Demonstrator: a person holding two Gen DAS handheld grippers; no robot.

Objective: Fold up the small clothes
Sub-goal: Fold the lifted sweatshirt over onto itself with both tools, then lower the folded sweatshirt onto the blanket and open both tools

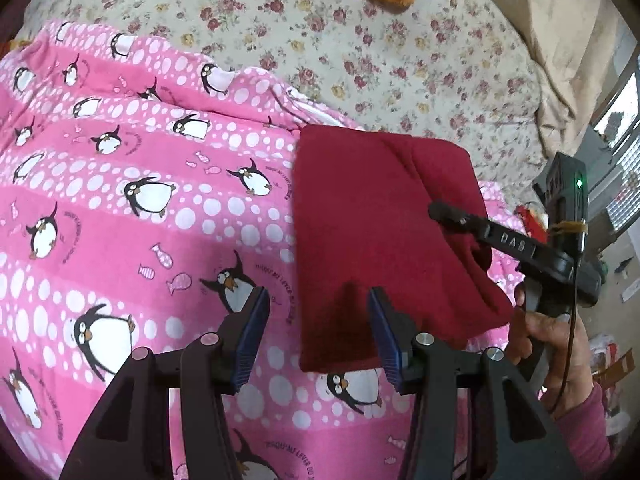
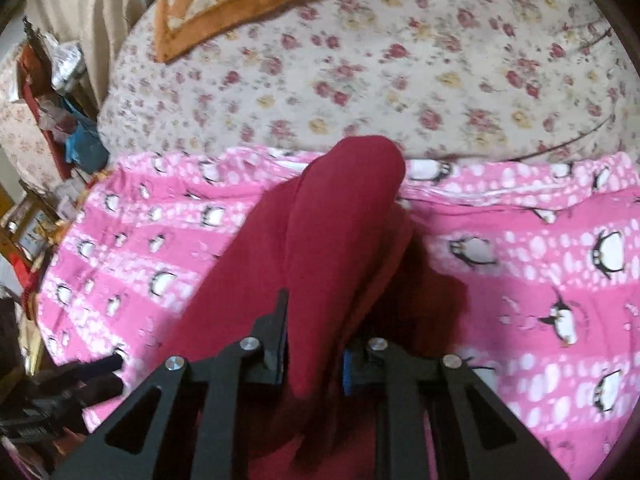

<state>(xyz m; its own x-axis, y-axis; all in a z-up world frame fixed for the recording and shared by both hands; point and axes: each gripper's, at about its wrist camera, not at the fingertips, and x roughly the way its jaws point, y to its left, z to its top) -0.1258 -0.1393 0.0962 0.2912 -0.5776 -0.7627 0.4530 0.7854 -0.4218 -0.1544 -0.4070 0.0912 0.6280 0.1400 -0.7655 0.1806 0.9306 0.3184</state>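
Left wrist: left hand-held gripper (image 1: 318,320) spread | right wrist: right hand-held gripper (image 2: 316,344) pinching red cloth (image 2: 340,240)

The left gripper (image 1: 318,312) has its two blue-padded fingers (image 1: 252,336) spread wide apart, with nothing between them. The right gripper (image 2: 316,340) has its fingers drawn close together, pinching a fold of dark red cloth (image 2: 332,240) that rises up between them. From the left gripper's camera, the right gripper (image 1: 448,216) reaches in from the right side, and the person's bare right hand (image 1: 548,340) wraps around its handle, with a pink sleeve at the wrist.
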